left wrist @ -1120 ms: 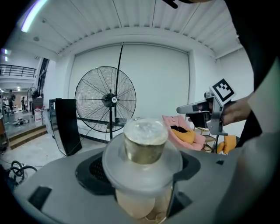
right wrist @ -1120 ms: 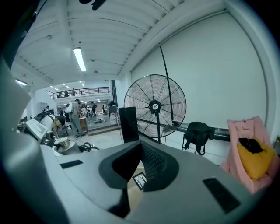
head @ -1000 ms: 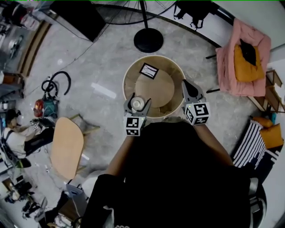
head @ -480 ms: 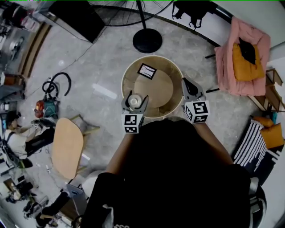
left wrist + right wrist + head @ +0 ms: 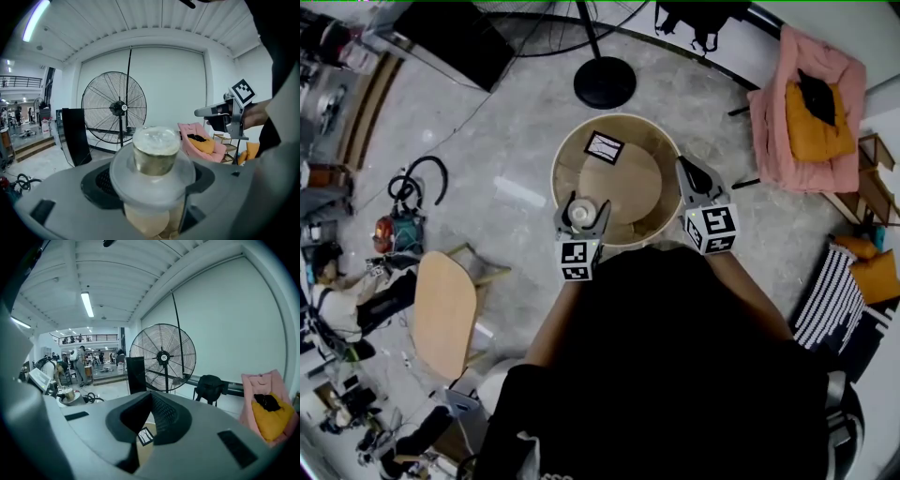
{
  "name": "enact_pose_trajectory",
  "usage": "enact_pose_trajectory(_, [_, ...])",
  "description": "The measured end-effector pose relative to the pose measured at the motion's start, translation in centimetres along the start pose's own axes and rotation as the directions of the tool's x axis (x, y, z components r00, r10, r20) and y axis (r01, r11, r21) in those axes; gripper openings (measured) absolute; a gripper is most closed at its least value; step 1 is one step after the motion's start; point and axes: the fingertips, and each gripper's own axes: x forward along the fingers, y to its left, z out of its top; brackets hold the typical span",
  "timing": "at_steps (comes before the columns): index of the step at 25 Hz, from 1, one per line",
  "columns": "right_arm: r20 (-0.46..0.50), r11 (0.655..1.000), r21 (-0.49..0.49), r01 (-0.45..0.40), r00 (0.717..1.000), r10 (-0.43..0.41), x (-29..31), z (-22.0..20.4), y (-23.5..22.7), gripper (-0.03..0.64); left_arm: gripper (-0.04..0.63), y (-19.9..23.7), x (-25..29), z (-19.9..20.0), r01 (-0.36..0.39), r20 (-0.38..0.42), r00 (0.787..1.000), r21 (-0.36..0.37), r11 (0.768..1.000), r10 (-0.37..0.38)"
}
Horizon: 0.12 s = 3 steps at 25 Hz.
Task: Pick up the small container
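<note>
The small container (image 5: 580, 214), a clear tub with a wide lid and a pale knob on top, sits between the jaws of my left gripper (image 5: 581, 212), which is shut on it. It hangs over the near left rim of the round wooden table (image 5: 652, 131). In the left gripper view the container (image 5: 155, 154) fills the middle, held upright in the left gripper (image 5: 154, 187). My right gripper (image 5: 684, 171) hovers at the table's right rim, shut and holding nothing. In its own view the right gripper (image 5: 150, 397) shows pads meeting, with the tabletop below.
A black-framed card (image 5: 603, 145) lies on the far side of the table, and the same card (image 5: 145, 436) shows under the right jaws. A fan base (image 5: 605, 82) stands beyond, a pink armchair (image 5: 811, 112) at the right, a wooden chair (image 5: 441, 309) at the left.
The left gripper has drifted a little to the left with the container still held. The right gripper has edged slightly up and left along the rim.
</note>
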Motion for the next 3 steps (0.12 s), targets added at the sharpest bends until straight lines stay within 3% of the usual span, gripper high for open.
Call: enact_pose_trajectory(3, [0.003,1.000,-0.001,-0.003,1.000,0.003,-0.24,-0.01,-0.35,0.015,0.360,-0.22,0.16,0.09,-0.013,0.005,1.000,0.006,1.000,0.013])
